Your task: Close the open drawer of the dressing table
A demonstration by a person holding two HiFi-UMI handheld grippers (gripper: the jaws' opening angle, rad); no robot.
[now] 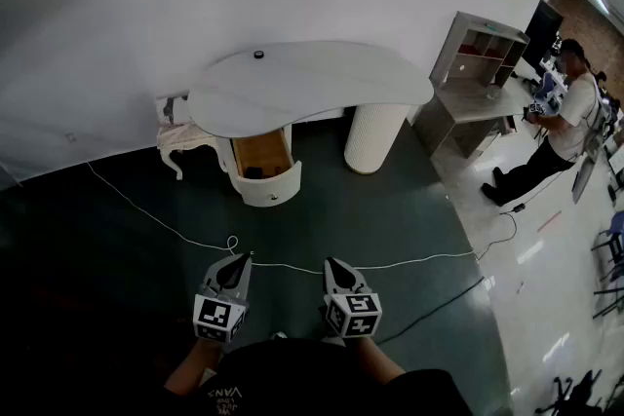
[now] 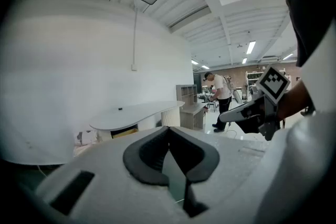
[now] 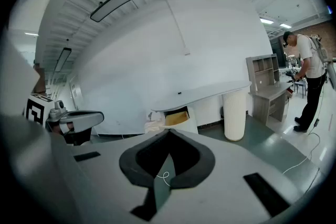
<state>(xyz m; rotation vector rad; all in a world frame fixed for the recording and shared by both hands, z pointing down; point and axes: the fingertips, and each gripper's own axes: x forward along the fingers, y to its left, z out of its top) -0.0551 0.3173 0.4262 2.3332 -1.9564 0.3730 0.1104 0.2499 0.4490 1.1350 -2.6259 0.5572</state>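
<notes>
The white dressing table [image 1: 322,78] stands against the wall, far ahead of me. Its curved drawer [image 1: 265,169] is pulled out below the top, showing a wooden inside and a small dark item. In the left gripper view the drawer [image 2: 125,132] is just visible over the gripper body, and the right gripper view shows the drawer [image 3: 177,118] the same way. My left gripper [image 1: 246,257] and right gripper [image 1: 330,261] are side by side low in the head view, well short of the table. Both are shut with nothing between the jaws, as seen at the left gripper [image 2: 169,129] and the right gripper [image 3: 169,131].
A white cable [image 1: 292,265] crosses the dark floor just ahead of the grippers, and a black cable [image 1: 439,300] runs at the right. A small ornate stool [image 1: 183,141] stands left of the drawer. A grey desk with shelves [image 1: 478,78] and a person [image 1: 564,127] are at the far right.
</notes>
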